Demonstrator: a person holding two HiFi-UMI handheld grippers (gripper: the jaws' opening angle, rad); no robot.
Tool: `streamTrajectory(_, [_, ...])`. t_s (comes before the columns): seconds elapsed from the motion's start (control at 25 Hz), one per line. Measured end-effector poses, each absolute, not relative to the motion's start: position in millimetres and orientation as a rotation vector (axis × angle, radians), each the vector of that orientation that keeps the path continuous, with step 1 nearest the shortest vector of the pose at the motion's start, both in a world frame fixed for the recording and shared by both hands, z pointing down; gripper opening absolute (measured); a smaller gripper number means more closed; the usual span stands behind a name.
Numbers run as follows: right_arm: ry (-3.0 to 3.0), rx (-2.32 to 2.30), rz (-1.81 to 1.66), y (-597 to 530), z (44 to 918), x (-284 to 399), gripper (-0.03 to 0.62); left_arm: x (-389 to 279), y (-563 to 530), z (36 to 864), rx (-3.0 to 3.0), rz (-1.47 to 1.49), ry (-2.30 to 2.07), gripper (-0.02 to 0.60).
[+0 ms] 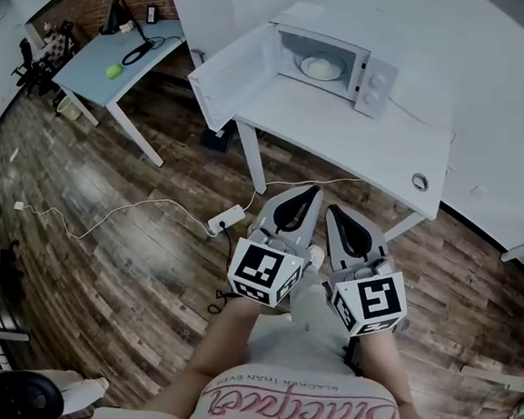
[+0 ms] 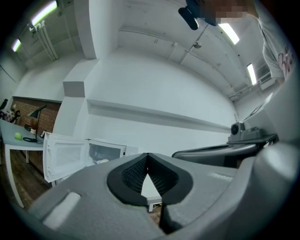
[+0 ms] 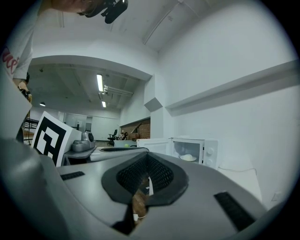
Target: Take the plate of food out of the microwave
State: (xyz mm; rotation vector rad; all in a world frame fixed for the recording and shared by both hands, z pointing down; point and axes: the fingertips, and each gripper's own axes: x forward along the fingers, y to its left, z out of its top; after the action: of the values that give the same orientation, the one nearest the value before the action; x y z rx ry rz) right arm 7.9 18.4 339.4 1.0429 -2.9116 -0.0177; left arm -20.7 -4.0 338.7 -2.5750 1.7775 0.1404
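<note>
On white table [image 1: 386, 142], open microwave [image 1: 371, 82] with plate [image 1: 321, 68], wood floor [image 1: 105, 236], left tool [image 1: 313, 191] and right tool [image 1: 333, 209] closed, empty.

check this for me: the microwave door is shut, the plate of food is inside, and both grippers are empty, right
Not quite: the head view shows the microwave door open. The plate of food is inside, and the left gripper and right gripper are empty.
</note>
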Motion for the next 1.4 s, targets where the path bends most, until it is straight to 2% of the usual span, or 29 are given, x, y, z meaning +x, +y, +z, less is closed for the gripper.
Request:
streamTrajectory(0.92, [-2.909, 0.873, 0.274, -80, 350, -27, 0.012, -50, -96, 344, -2.696, 0.201, 1.848, 0.005])
streamTrajectory(1.4, [-2.91, 0.913, 0.4, -142, 352, -31, 0.015, -50, -150, 355, -2.75, 0.036, 1.866, 0.005])
